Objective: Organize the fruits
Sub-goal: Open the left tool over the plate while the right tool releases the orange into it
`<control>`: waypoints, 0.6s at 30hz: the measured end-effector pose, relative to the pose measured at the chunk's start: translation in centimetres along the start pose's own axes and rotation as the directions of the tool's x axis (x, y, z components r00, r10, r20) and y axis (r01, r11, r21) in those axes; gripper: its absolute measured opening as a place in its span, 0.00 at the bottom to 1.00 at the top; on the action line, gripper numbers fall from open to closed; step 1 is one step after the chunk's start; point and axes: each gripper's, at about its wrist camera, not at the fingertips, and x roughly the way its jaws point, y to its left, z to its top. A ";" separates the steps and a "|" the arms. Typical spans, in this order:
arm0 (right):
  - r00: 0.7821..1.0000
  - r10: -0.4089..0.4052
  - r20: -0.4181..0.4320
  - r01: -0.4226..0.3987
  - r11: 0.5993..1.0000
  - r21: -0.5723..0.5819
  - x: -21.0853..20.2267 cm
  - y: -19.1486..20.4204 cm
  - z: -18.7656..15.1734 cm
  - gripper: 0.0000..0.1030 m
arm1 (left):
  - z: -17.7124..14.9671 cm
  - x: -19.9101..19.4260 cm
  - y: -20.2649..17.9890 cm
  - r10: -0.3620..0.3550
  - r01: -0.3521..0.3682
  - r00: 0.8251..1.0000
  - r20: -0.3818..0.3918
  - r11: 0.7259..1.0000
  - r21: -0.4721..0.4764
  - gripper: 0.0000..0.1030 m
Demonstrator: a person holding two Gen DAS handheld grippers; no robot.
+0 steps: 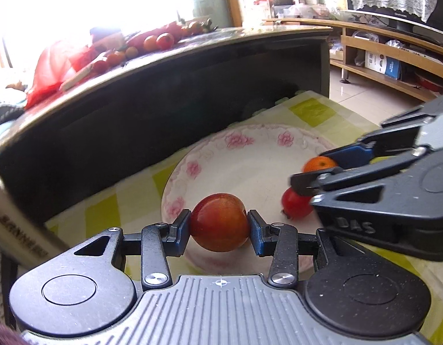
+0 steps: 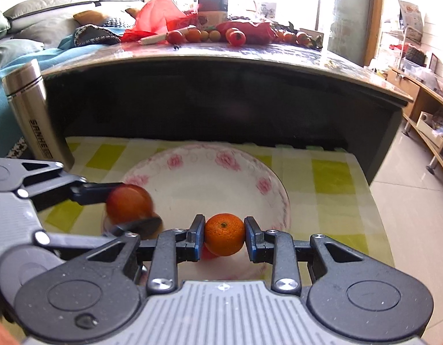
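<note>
My left hand-held gripper (image 1: pixel 220 225) is clamping a red-orange plum (image 1: pixel 220 222) between both pads, its jaws parted only by the fruit's width, over the near rim of the floral bowl (image 1: pixel 238 155). To its right, my right hand-held gripper (image 2: pixel 225 237) is pinching a small orange (image 2: pixel 225 234) the same way, above that bowl's near side. Just under the orange, a red fruit (image 1: pixel 296 204) is lying in the bowl. Beyond the bowl, the checkered cloth (image 2: pixel 330 178) is covering the table, and a steel flask (image 2: pixel 34 109) is standing far left.
</note>
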 end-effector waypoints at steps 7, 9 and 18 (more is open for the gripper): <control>1.000 0.008 0.006 -0.008 1.000 0.004 1.3 -0.3 1.1 0.34 | 0.8 1.0 0.1 -0.001 0.001 1.000 0.013 1.000 0.006 0.49; 1.000 0.018 -0.008 -0.018 1.000 0.010 1.9 -0.5 1.2 0.34 | 0.8 1.5 0.2 0.005 -0.005 1.000 0.008 1.000 0.011 0.50; 1.000 0.018 0.008 -0.018 1.000 0.021 2.6 -0.5 1.6 0.37 | 1.2 2.4 0.9 0.008 -0.008 1.000 -0.010 1.000 -0.025 0.51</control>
